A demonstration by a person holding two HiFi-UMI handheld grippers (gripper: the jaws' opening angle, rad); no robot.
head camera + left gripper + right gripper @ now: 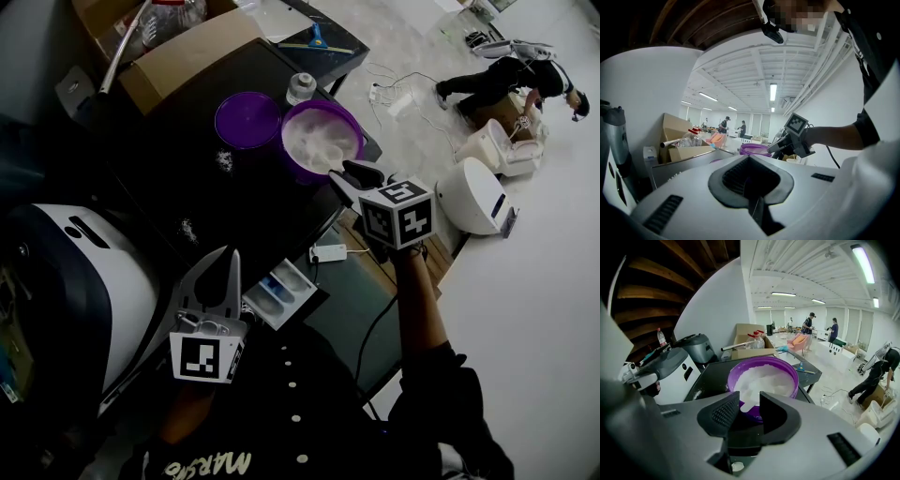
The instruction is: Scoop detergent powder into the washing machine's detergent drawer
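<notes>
1. Right gripper [339,172] at the near rim of the tub [793,380] on the tabletop [206,187]. Its fingers are open, and a white scoop handle [748,403] stands between them, not clamped.
2. Scoop bowl sits in the powder [761,378], so no load is lifted yet.
3. Left gripper [231,255] has its fingers closed and empty, just beside the pulled-out drawer [279,292].
4. Step in hand, as I read it: scooping at the tub.
5. Next: close on the handle, dig, lift level (powder spills easily), then carry to the drawer well apart from the tub.
</notes>
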